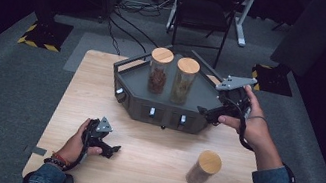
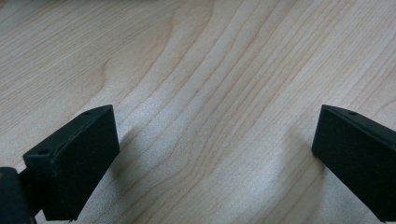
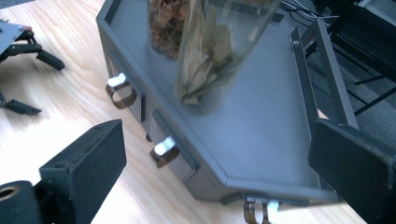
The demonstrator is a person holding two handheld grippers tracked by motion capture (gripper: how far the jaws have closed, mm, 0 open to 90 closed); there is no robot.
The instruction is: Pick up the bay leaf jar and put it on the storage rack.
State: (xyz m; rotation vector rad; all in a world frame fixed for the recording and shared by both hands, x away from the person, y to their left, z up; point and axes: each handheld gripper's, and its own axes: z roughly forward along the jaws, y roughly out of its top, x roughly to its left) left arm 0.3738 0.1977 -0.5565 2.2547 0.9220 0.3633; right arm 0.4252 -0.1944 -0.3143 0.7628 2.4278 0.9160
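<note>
**Hovering right gripper at the corner of the grey jar stand**

Reaching in from the right edge of the table, the right gripper (image 1: 213,114) sits at the front right corner of the dark grey stand (image 1: 137,84), its jaws spread wide with nothing between the pads. In the right gripper view the two black jaws frame that corner: one over the bare wood in front of the stand, the other over the stand's raised right rail (image 3: 327,79). Neither pad touches anything that I can make out.

On the stand's flat top two tall glass jars with wooden lids stand upright, just beside each other. The left jar (image 1: 159,72) holds reddish-brown pieces; the right jar (image 1: 184,81) holds pale dried leaves. The leaf jar (image 3: 217,51) stands nearest the right gripper, apart from it. Small drawers with looped metal pulls (image 3: 162,151) line the stand's front faces.

A third jar (image 1: 203,168), also wooden-lidded, stands on the light wooden table (image 1: 157,171) near the front right, well apart from the stand and from both grippers.

The left gripper (image 1: 110,150) rests low near the table's front left, held in the person's left hand (image 1: 78,140). In the left gripper view its jaws are wide apart over bare wood grain (image 2: 201,93), holding nothing.
</note>
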